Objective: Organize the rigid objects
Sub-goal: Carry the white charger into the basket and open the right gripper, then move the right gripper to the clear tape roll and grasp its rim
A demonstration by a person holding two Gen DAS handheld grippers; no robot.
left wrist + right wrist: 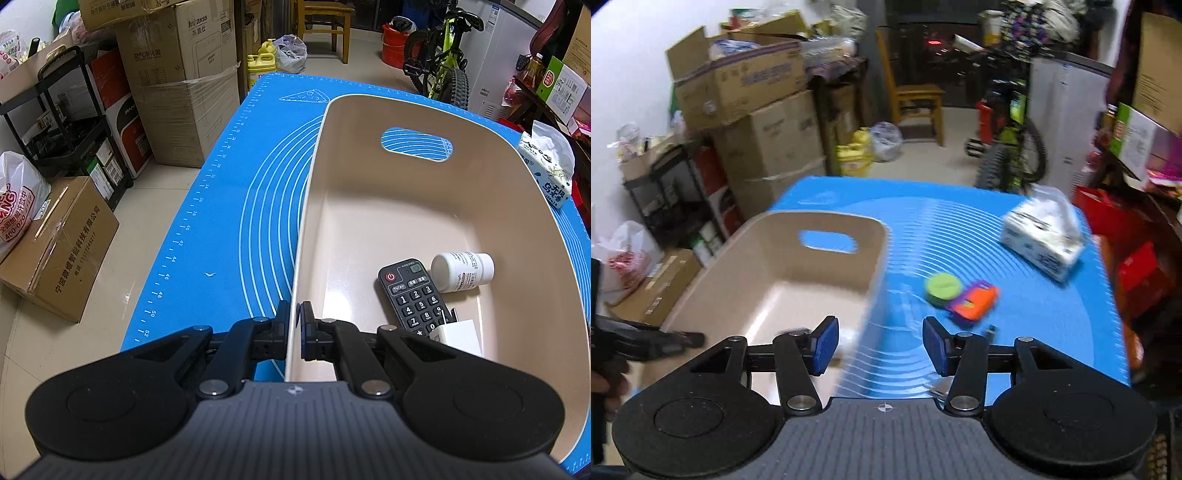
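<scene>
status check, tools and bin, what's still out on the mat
Left tool shut on bin wall. Right tool open, empty. Remote, white bottle in bin. Green disc, orange toy still out on mat, path clear.

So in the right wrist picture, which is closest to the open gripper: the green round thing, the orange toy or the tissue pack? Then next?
1. Orange toy, just ahead of the right gripper.
2. Green round thing, touching it behind-left.
3. Tissue pack, far right.
</scene>
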